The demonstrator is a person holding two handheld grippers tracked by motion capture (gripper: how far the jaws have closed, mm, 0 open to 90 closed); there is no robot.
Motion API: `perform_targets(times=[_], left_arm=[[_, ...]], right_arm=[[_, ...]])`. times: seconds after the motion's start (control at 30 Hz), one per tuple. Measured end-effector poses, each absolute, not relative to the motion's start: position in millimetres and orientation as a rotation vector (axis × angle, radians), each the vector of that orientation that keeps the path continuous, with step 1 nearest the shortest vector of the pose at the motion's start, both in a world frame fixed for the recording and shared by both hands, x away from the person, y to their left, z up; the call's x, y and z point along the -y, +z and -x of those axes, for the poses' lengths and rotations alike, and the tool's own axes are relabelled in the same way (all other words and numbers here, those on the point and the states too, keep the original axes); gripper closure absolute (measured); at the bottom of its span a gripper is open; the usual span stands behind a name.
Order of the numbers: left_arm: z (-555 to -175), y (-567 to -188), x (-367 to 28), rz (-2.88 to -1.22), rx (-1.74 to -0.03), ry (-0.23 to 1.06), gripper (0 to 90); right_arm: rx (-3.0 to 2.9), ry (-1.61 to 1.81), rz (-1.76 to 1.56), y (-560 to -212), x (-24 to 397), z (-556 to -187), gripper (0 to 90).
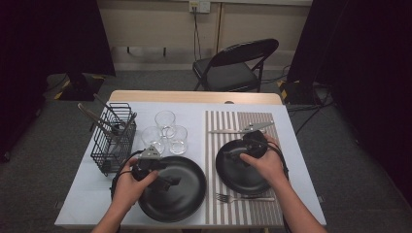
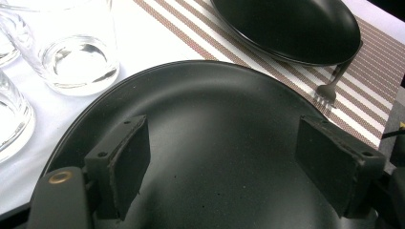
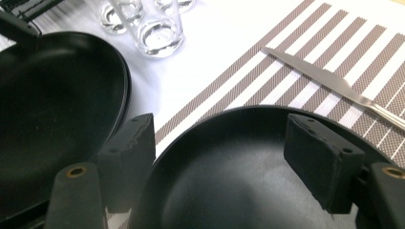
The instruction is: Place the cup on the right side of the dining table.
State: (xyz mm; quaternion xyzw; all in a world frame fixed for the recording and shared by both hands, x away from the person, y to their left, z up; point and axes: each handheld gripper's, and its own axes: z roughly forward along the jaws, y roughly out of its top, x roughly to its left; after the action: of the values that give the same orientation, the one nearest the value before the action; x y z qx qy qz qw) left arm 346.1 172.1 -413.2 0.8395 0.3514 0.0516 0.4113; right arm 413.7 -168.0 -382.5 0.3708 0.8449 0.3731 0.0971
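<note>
The high view looks forward and down on the whole worktop [image 1: 194, 109]. Each tongs camera sits close above the plates. Both share the large black plate [image 2: 215, 143] and the smaller plate [image 3: 229, 176].

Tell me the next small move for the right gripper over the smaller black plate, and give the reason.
Probably lower the right gripper a little and close on the near rim of the small black plate. Its jaws stand open above that plate with nothing between them, so no grip exists yet. The plate lies on the striped placemat between the knife and the fork, so it seems best to come straight down.
</note>
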Motion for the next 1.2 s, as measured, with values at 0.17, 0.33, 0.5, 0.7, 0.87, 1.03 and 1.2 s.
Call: perform_targets(times=[0.17,0.33,0.5,0.7,0.87,1.03,1.2], left_arm=[[-345,-412,-171,-2.109,-0.88,0.13,19.4],[-344,-411,-171,-2.112,-0.87,0.134,19.4],[-344,-412,-172,-2.111,-0.874,0.134,19.4],[-343,-410,-174,-2.113,-0.87,0.144,19.3],[-342,-412,-174,-2.109,-0.875,0.14,19.3],[-341,-410,-175,-2.106,-0.877,0.149,19.4],[-341,-410,-176,-2.104,-0.87,0.152,19.1]], right_arm=[[-2.496,1.121,-1.111,-381,163,-419,25.8],[-2.489,1.123,-1.112,-380,158,-424,25.8],[-2.483,1.136,-1.126,-381,155,-427,25.7],[-2.466,1.139,-1.147,-380,153,-432,25.7],[-2.471,1.128,-1.15,-380,149,-436,25.8],[-2.466,1.13,-1.143,-380,144,-440,25.8],[-2.473,1.126,-1.133,-379,137,-443,25.8]])
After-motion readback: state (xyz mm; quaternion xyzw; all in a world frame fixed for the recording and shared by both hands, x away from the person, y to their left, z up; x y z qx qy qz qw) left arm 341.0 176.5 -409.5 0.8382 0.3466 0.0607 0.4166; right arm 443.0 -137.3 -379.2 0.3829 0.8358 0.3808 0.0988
